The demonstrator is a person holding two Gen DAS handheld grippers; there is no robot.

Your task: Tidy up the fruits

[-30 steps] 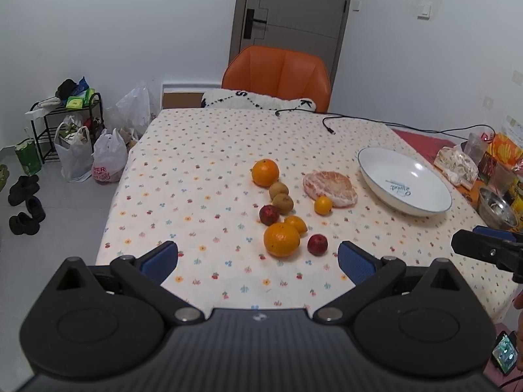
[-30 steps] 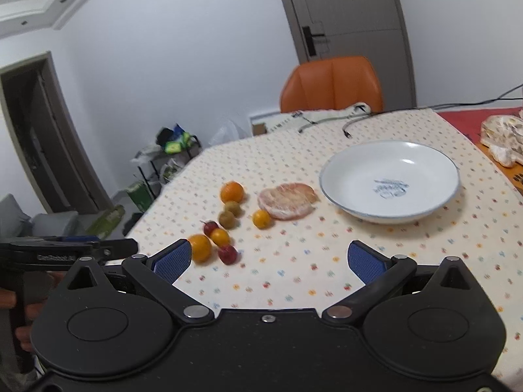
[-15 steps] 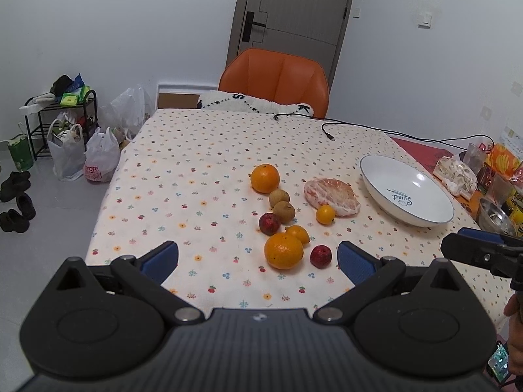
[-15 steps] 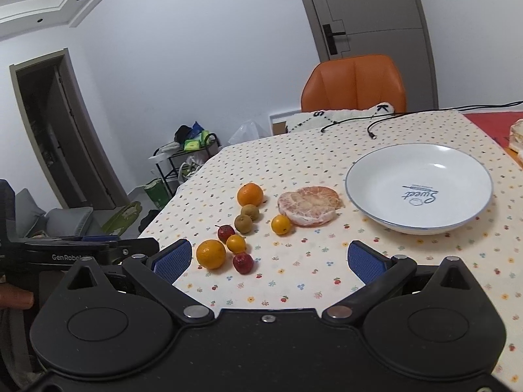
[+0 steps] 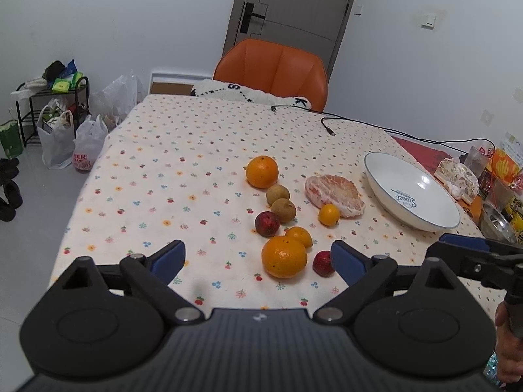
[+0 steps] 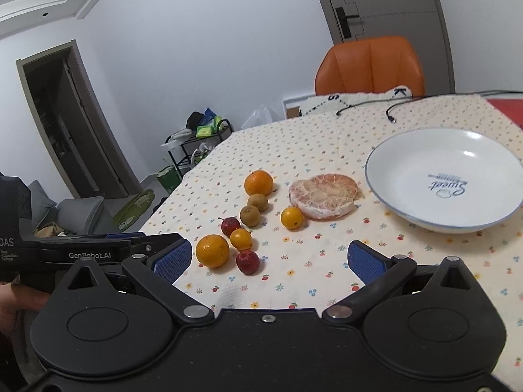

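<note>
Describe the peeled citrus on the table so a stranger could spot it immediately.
Start at the white plate on the floral tablecloth. Right beside its rim, toward the cluster of loose fruit, lies the peeled citrus, with a small orange fruit against its near edge. It is the only fruit without skin: a flattened, pale pink disc with white pith, wider than the round oranges nearby.
</note>
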